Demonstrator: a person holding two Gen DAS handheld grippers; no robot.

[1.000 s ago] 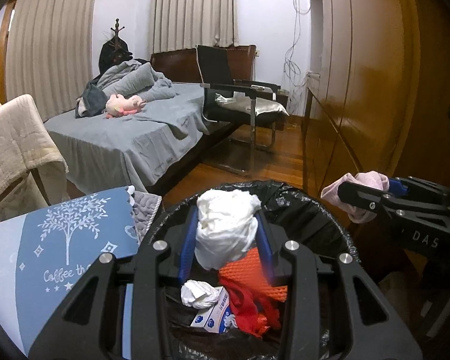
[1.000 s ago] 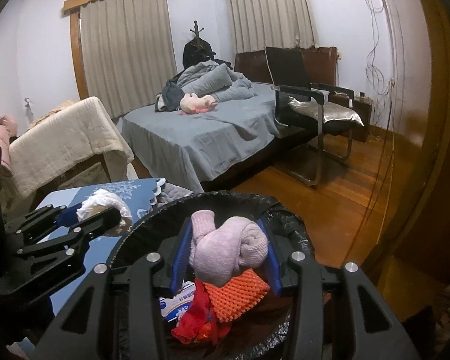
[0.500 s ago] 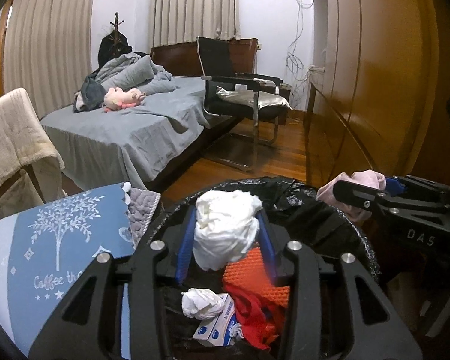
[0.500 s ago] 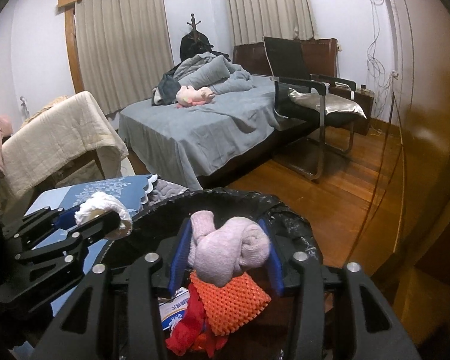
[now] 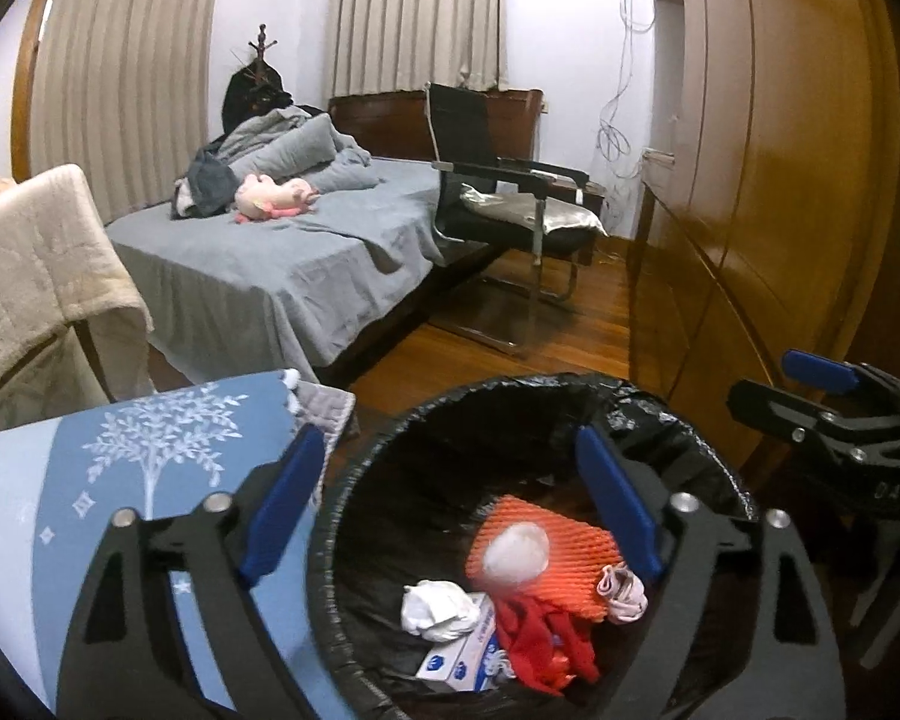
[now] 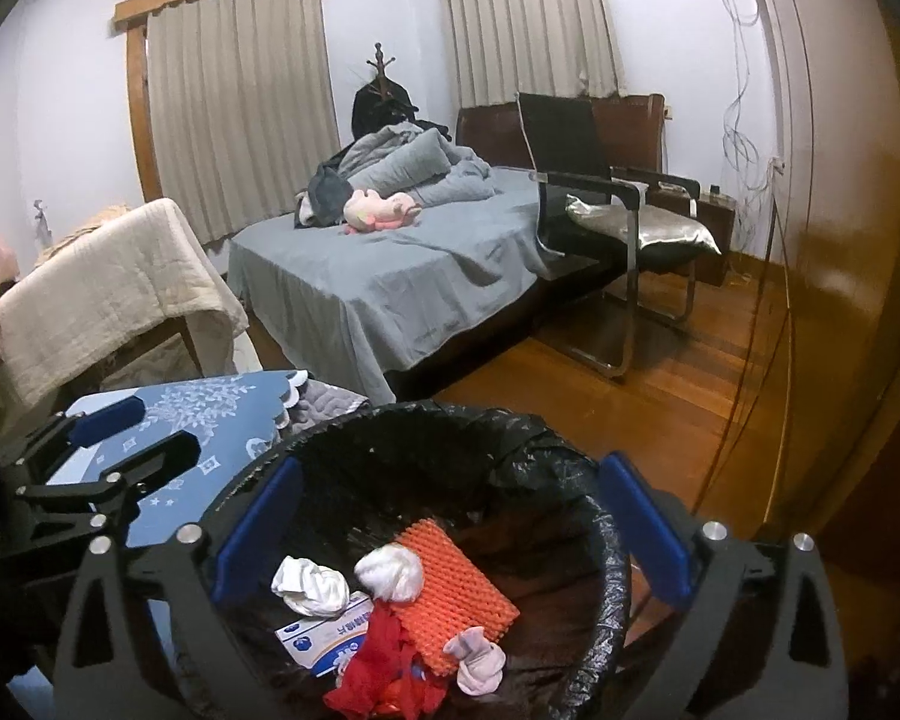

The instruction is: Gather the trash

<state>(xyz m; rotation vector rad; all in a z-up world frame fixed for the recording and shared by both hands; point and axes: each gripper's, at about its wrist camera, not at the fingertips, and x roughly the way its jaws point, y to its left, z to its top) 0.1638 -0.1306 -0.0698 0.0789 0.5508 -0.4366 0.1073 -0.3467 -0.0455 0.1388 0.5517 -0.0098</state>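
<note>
Both wads are no longer sitting between the pads as they were a second ago: the white tissue wad (image 5: 516, 552), blurred, is lying on the orange foam net (image 5: 561, 546) inside the bin (image 5: 390, 438), and the pink sock (image 6: 477, 663) is resting at the net's near edge, beside red scraps (image 6: 384, 669). Another crumpled tissue (image 6: 309, 585) and a small printed box (image 6: 324, 639) are lying to their left. The left gripper (image 5: 456, 504) and right gripper (image 6: 450, 525) have just been opening; both are now standing wide apart over the bin with nothing between the pads. A blue tree-print bench (image 5: 90, 480) is sitting to the left of the left gripper.
</note>
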